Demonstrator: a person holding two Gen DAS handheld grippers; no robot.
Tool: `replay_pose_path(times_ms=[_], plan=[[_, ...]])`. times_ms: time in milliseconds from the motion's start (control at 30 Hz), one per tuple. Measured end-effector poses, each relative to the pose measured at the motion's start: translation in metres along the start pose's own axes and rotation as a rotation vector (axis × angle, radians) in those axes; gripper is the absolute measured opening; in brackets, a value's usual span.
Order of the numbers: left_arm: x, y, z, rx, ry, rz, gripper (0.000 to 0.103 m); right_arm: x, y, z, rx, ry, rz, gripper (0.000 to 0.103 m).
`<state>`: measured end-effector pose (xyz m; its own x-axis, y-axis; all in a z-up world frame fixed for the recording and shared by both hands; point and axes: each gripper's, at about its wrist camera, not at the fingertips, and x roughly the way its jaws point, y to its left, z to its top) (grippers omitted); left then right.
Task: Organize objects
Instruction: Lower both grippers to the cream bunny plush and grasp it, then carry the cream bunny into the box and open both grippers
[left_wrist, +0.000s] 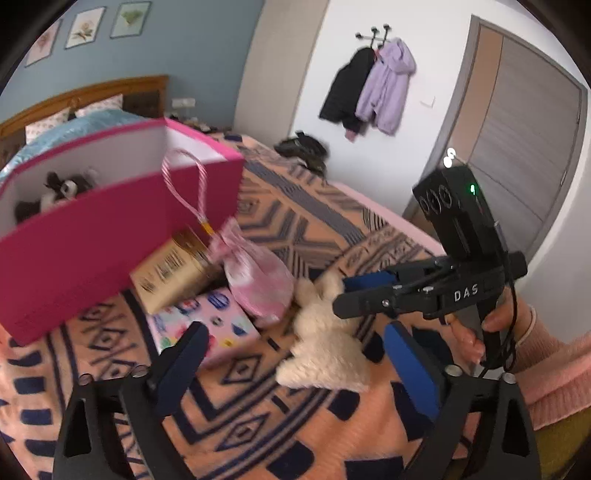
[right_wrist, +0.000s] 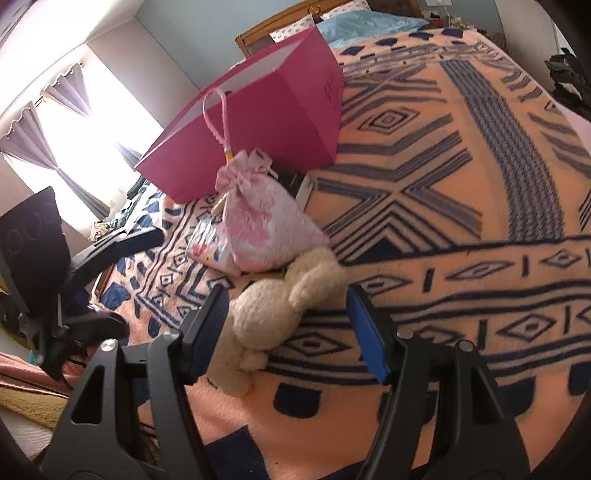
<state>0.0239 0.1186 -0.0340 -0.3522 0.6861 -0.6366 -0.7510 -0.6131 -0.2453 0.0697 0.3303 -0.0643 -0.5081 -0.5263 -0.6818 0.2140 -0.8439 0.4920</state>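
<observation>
- Cream plush toy (right_wrist: 280, 310) lies on the bed (right_wrist: 461, 229), long axis running away from our right gripper (right_wrist: 288, 325).
- Right gripper nearer, jaws apart, straddling it; left gripper (left_wrist: 295, 365) apart, empty.

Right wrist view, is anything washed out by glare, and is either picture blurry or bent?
Right wrist view: the window is blown out white, but the cream plush toy stays fairly sharp. Left wrist view: even light, yet the pink box and pouch are smeared by motion. Both views: fisheye curving bends the blanket pattern and door.
</observation>
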Motion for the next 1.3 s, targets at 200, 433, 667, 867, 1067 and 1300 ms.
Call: replay_pose_path(times_ms=[200, 433, 667, 867, 1067, 1300], plan=[[0.018, -0.005, -0.012, -0.023, 0.076, -0.063, 0.075, 0.016, 0.003, -0.004, 0.02, 0.037, 0.046, 0.068], [0.037, -0.007, -0.022, -0.053, 0.157, -0.093, 0.07, 0.018, 0.002, -0.005, 0.031, 0.031, 0.081, 0.043], [0.03, -0.011, -0.021, -0.074, 0.15, -0.145, 0.066, 0.003, 0.006, -0.008, 0.009, -0.009, 0.076, 0.039], [0.015, -0.016, -0.005, -0.07, 0.088, -0.18, 0.064, -0.023, 0.022, 0.002, -0.063, -0.084, 0.065, 0.038], [-0.008, -0.013, 0.017, -0.064, 0.0, -0.168, 0.063, -0.041, 0.049, 0.031, -0.169, -0.152, 0.073, 0.037], [-0.032, 0.003, 0.047, -0.063, -0.082, -0.093, 0.061, -0.042, 0.08, 0.074, -0.312, -0.21, 0.082, 0.036]])
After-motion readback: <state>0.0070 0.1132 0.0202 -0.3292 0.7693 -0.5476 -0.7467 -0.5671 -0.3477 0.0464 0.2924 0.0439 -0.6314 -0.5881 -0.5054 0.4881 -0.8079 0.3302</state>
